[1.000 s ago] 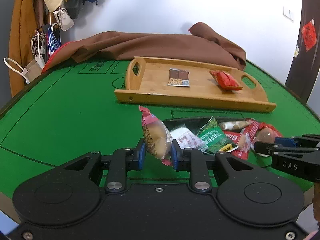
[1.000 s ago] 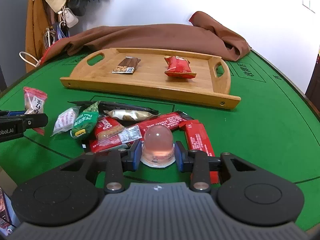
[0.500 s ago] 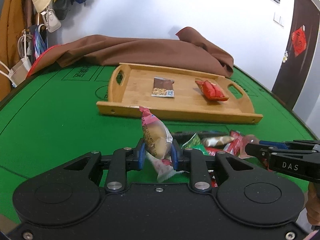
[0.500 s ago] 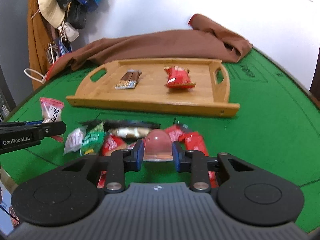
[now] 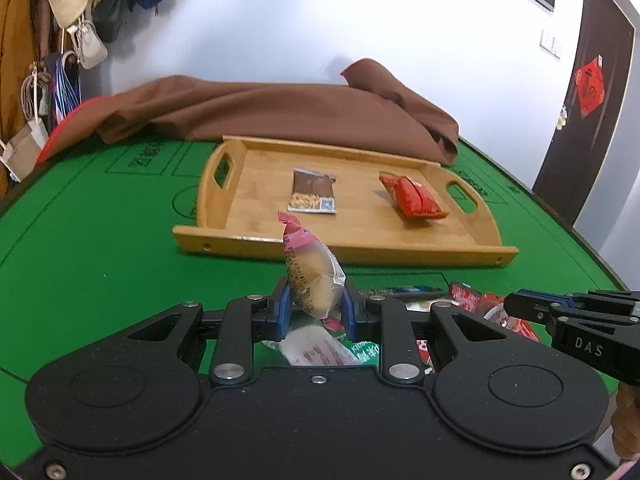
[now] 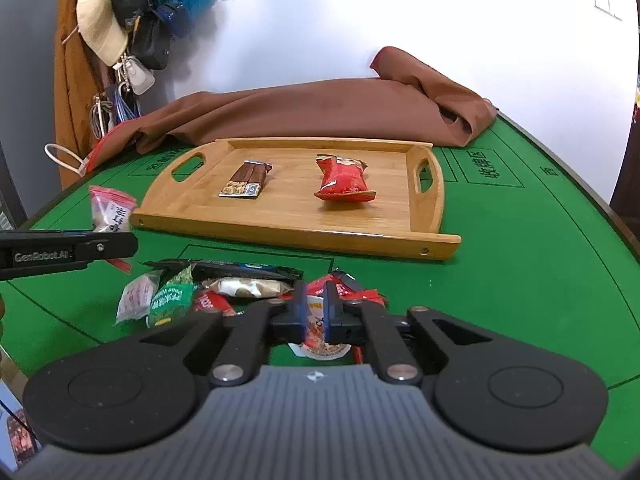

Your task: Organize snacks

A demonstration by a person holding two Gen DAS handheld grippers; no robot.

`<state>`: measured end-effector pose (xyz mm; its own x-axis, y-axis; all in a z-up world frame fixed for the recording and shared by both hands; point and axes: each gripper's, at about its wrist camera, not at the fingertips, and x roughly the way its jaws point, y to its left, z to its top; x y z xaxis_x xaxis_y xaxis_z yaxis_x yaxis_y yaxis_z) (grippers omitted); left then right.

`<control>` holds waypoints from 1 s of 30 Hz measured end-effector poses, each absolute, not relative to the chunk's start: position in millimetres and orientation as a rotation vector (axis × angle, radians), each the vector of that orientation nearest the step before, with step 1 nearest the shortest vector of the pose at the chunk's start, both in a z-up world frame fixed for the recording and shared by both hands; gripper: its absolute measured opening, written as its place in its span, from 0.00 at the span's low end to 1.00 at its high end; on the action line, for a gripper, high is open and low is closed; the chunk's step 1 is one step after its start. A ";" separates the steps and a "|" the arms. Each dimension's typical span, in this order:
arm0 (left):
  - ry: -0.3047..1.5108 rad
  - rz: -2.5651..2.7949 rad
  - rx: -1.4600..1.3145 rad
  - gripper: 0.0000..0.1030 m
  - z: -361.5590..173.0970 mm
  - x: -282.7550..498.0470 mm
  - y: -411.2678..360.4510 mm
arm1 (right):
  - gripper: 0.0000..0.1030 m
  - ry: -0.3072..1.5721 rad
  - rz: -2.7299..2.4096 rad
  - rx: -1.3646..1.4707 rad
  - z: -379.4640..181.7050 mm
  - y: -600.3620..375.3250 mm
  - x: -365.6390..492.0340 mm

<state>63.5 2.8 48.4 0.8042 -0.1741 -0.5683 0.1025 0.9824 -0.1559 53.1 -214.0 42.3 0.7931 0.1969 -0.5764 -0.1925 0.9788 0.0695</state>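
Green table (image 6: 520,280), "GenRobot.AI" left gripper (image 6: 120,246), "DAS" right gripper (image 5: 516,306)

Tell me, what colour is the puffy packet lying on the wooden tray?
Red packet, clearest in the right wrist view.

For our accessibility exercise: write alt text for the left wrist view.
The left gripper holds a pink-topped bun packet upright in its jaws above a green table. Beyond it, a wooden tray carries a brown snack bar and a red packet.
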 end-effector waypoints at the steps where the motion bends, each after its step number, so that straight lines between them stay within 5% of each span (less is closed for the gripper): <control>1: 0.625 -0.150 -0.121 0.23 46.6 64.2 2.2 | 0.34 0.620 0.214 0.009 41.9 -214.1 52.1; 12: 0.643 -0.148 -0.117 0.23 39.9 66.0 1.1 | 0.45 0.697 0.226 -0.008 13.4 -207.0 53.8; 19: 0.650 -0.130 -0.121 0.23 37.5 67.5 4.8 | 0.66 0.601 0.154 -0.047 22.4 -209.0 49.0; 30: 0.647 -0.141 -0.111 0.23 37.0 71.2 0.9 | 0.67 0.599 0.122 -0.115 10.4 -194.0 63.5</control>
